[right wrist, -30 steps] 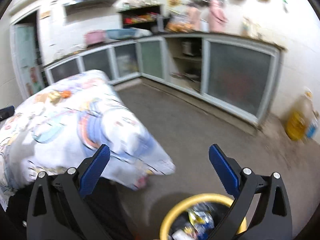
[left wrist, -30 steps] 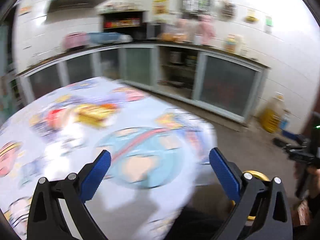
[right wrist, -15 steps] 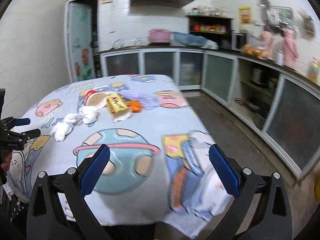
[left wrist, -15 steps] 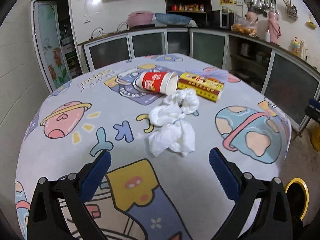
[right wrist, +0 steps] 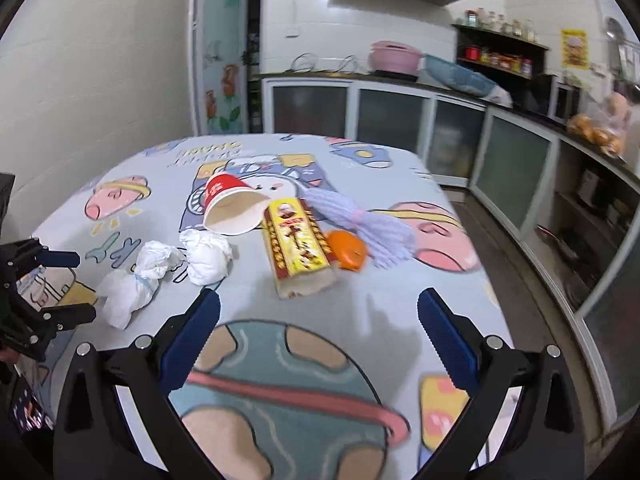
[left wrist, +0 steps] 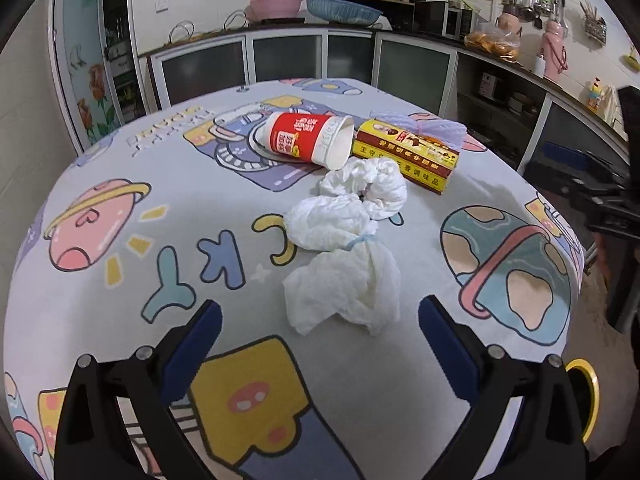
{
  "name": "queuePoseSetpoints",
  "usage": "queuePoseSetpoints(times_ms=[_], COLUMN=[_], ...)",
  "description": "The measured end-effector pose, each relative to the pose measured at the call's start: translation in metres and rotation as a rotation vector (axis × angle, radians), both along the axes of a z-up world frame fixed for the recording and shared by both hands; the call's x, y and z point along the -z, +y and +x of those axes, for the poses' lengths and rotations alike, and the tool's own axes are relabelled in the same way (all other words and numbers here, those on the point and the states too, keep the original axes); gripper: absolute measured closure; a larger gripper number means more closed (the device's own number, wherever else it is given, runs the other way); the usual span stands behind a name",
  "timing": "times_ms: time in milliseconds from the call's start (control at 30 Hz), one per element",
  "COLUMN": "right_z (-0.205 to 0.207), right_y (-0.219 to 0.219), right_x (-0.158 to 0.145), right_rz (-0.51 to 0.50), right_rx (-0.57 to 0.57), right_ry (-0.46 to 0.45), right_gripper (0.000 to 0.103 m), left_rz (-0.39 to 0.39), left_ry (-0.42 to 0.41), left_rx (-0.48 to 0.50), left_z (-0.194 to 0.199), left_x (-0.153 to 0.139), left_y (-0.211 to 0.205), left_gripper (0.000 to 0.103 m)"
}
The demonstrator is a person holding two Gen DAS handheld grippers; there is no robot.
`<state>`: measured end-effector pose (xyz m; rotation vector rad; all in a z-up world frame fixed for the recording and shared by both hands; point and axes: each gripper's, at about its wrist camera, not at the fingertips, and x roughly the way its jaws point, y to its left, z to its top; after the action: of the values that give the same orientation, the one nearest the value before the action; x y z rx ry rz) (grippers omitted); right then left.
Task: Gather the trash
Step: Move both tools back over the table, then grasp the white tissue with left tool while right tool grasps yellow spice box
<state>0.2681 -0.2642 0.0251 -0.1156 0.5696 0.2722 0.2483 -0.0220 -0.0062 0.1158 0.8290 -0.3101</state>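
Behind box (right wrist: pixel 298 246), R view only: orange peel (right wrist: pixel 347 249)

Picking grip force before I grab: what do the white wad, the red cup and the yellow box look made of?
White wad: soft tissue or thin cloth, matte and crumpled, pinched by a light blue tie. Red cup: likely paper, printed outside, plain pale inside, lying on its side. Yellow box: thin printed cardboard, slightly glossy; its near end looks torn open.
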Motion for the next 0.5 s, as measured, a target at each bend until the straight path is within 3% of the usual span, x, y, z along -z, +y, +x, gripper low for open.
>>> queuePoseSetpoints(times_ms=[167,500], right_z=[0.034,0.080], right_y=[0.016,0.027], right_x=[0.011,0.025], right_rz=[-0.022,-0.069], right_rx=[-0.070,-0.066], right_ry=[0.052,0.112], right_gripper=[0.009,0.009], left_rz=[-0.001,-0.038], left_ry=[0.027,0.081], left_rx=[0.011,0.004], left_z=[0.010,0.029], left_x=[0.006,0.016], left_y=[-0.005,-0.006], left_gripper=[0.008,0.008])
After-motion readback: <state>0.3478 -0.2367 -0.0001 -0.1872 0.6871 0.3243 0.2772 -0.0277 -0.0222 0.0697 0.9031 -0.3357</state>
